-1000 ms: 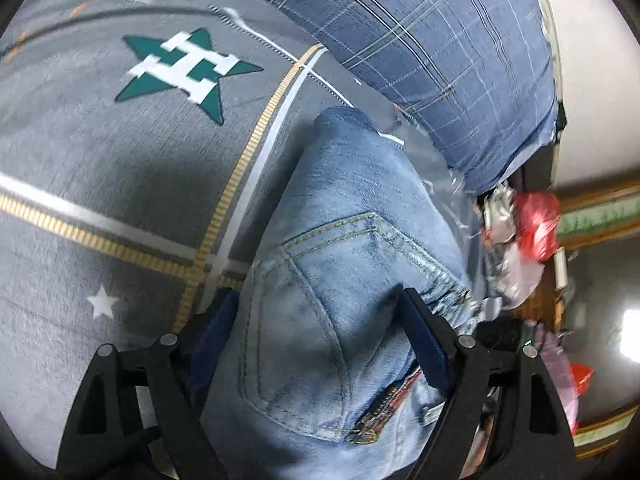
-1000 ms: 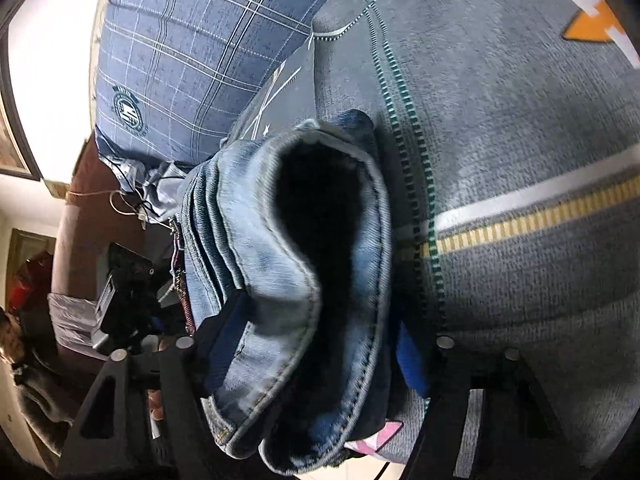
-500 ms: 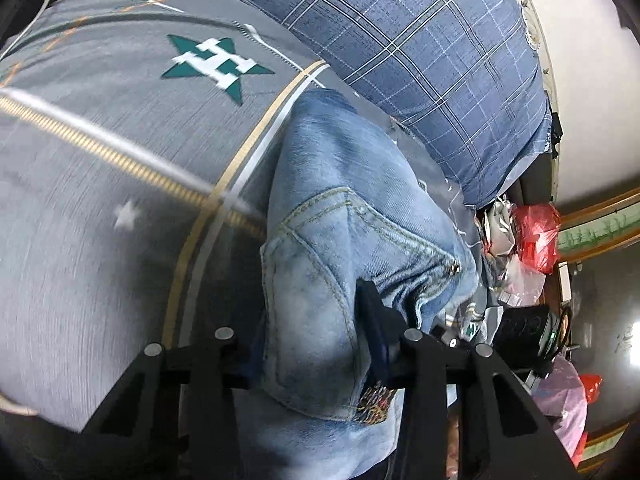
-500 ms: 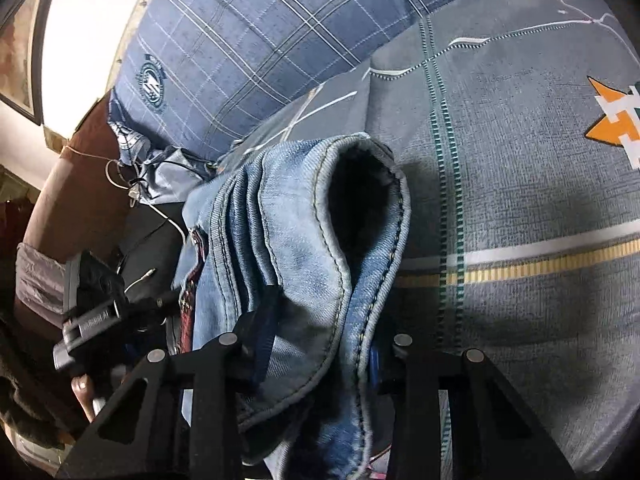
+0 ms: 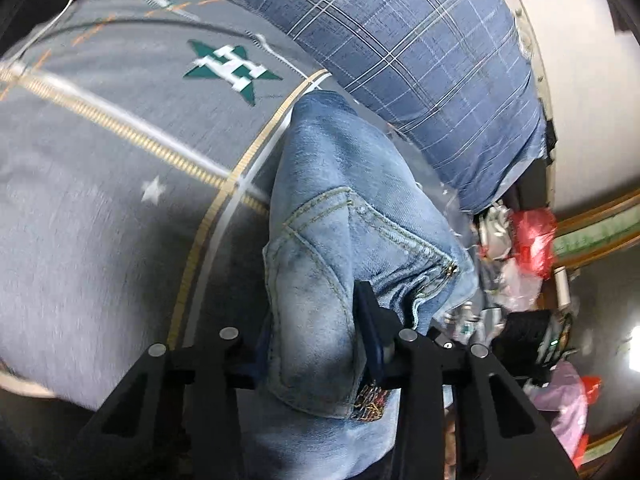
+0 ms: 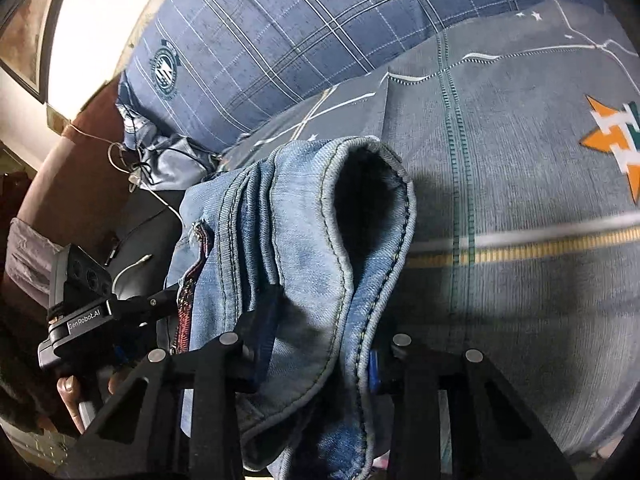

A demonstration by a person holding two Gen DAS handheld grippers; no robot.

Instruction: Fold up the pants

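Both grippers pinch bunched jeans (image 5: 344, 232) over the bed (image 5: 100, 208).
Left gripper (image 5: 316, 344) jaws closing on pocket denim, lower centre; right gripper (image 6: 316, 344) pinches the cuff; thick layers could slip, spoiling the fold.

L claw (image 5: 312, 344) closing on jeans (image 5: 340, 216), grey bedsheet (image 5: 100, 208), plaid pillow (image 5: 400, 52)

Faded blue jeans (image 5: 344, 240), bunched, lifted over bedspread
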